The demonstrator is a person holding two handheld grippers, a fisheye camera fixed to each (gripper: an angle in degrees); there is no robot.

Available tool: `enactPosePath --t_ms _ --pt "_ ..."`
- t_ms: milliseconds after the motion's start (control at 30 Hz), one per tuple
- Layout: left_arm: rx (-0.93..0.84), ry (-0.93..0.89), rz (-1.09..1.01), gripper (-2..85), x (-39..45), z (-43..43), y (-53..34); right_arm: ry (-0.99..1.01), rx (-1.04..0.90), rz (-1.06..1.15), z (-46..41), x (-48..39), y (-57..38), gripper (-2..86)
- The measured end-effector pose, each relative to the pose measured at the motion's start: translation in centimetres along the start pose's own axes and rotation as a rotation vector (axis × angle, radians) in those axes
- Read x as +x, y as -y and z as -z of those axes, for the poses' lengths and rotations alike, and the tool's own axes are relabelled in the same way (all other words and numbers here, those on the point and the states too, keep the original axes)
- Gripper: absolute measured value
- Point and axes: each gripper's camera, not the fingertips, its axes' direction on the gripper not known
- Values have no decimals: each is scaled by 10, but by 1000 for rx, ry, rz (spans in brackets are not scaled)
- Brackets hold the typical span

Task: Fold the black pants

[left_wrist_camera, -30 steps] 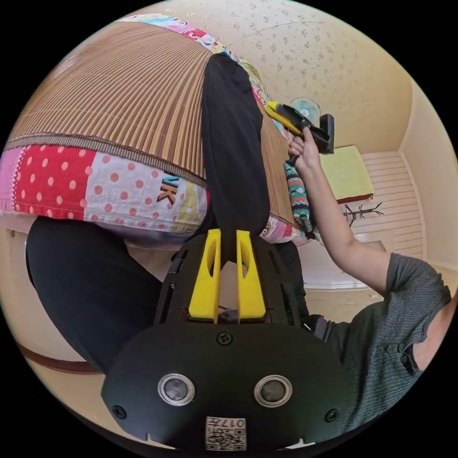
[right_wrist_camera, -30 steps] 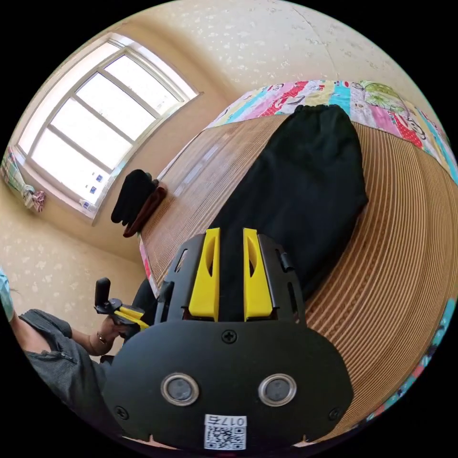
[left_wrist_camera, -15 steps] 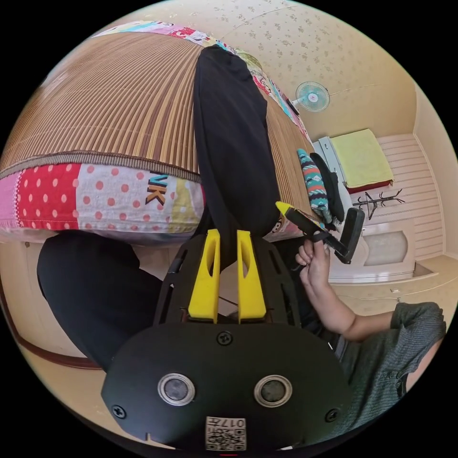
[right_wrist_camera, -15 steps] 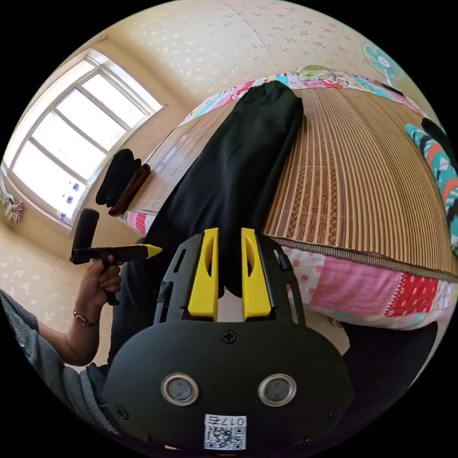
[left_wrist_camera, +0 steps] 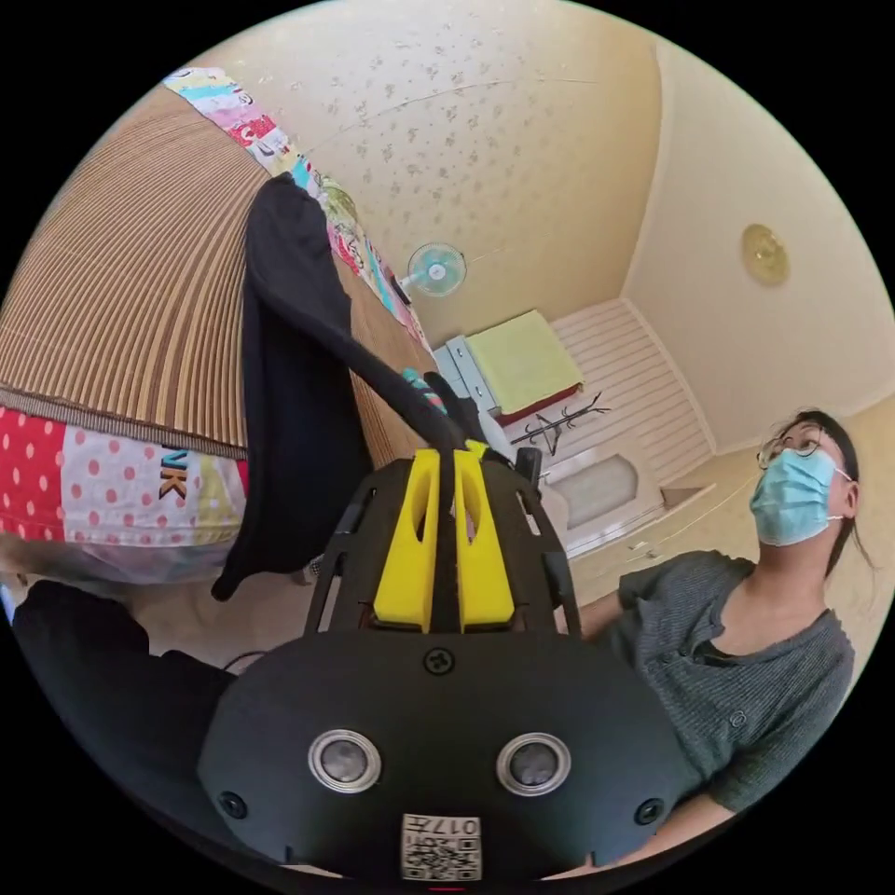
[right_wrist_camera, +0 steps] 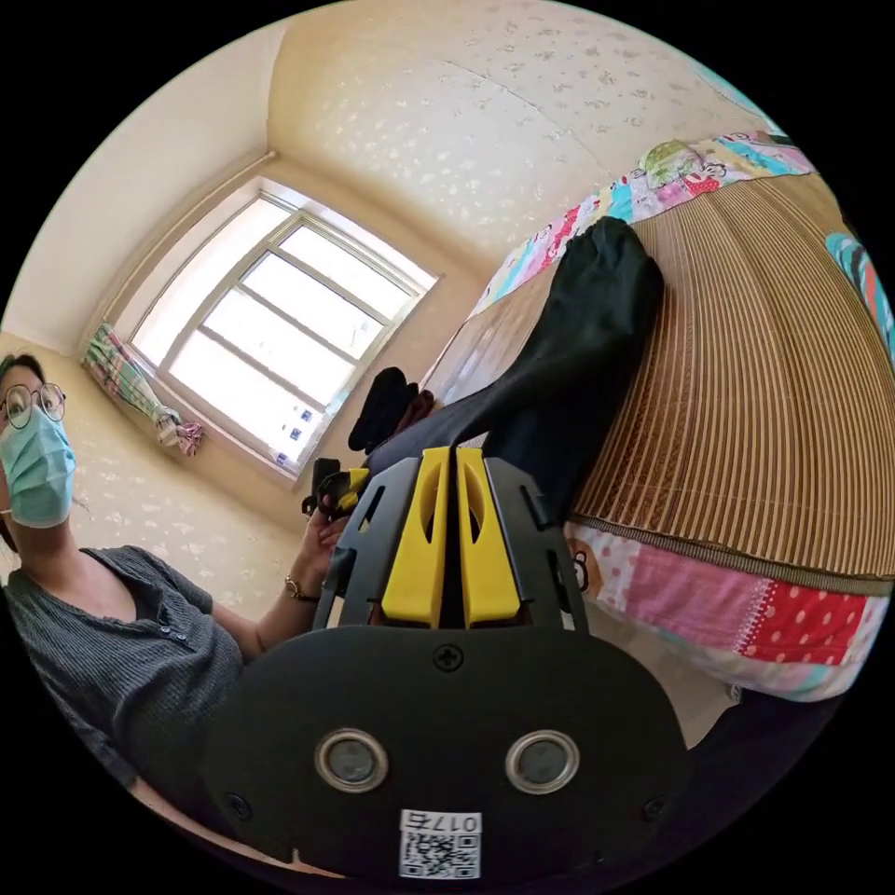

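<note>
The black pants point(left_wrist_camera: 298, 373) lie lengthwise on a striped bamboo mat point(left_wrist_camera: 112, 308) over the bed, their near end hanging past the mat's edge. My left gripper point(left_wrist_camera: 446, 457) is shut on a stretched edge of that near end, lifted off the bed. In the right gripper view the black pants point(right_wrist_camera: 578, 364) run from the far quilt border toward me, and my right gripper point(right_wrist_camera: 452, 454) is shut on the near cloth, also raised. The left gripper point(right_wrist_camera: 340, 485) shows there beside it, in the person's hand.
A patchwork quilt point(left_wrist_camera: 103, 485) hangs under the mat. Dark folded clothes point(right_wrist_camera: 387, 410) sit by the window point(right_wrist_camera: 270, 345). A patterned garment point(right_wrist_camera: 862, 280) lies at the mat's right. A fan point(left_wrist_camera: 435, 270), a cabinet and a coat stand point(left_wrist_camera: 559, 424) line the far wall. The person point(left_wrist_camera: 746, 597) sits close behind.
Both grippers have closed on the near end of the pants and lifted it off the bed edge, coming close together. Both cameras have tilted up toward the person.
</note>
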Motion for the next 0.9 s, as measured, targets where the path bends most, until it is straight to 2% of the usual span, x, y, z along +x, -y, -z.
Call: enactPosePath --t_ms 100,167,233,400,500,600,733,900 --pt "-169 211 139 24 -32 -37 -17 -156 -192 -70 -43 31 -14 18" --pt "-229 357 268 33 -58 -59 -35 -158 -278 -160 -65 56 -26 20" --pt "-214 402 304 41 -63 -62 -42 -95 -272 -224 -68 70 -35 24" --pt "-75 456 226 89 -38 -44 -39 -43 -132 -195 -34 68 -31 43" --pt "-43 450 145 115 -31 -47 -19 -70 -179 -191 -42 76 -16 66" --pt "-54 441 99 128 -36 -67 4 2 -219 -141 -61 74 -2 65" --pt "-142 584 102 75 -39 -98 15 -62 -279 -115 -68 64 4 45" --pt "-249 542 65 52 -19 -110 -5 -136 -394 -53 -48 35 -12 40"
